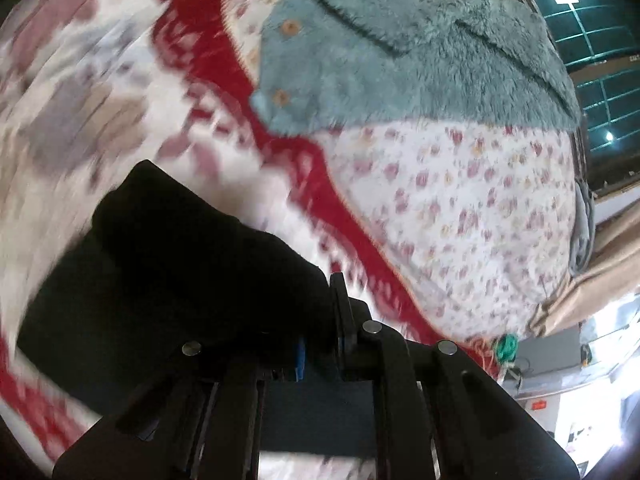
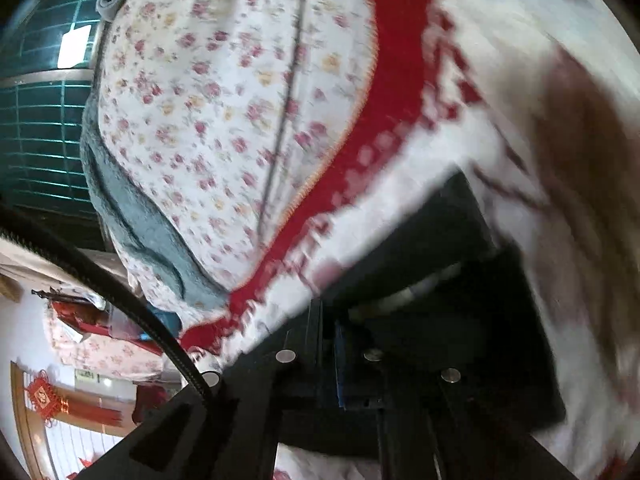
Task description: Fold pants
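The black pants hang in a bunched fold from my left gripper, which is shut on their edge above the bed. In the right wrist view the same black pants are pinched in my right gripper, which is shut on the cloth. Both views are blurred by motion. The pants hide most of the left finger in each view.
A fluffy teal jacket with wooden buttons lies on the floral sheet further up the bed. A red and white blanket covers the near part. A window and a curtain stand at the right.
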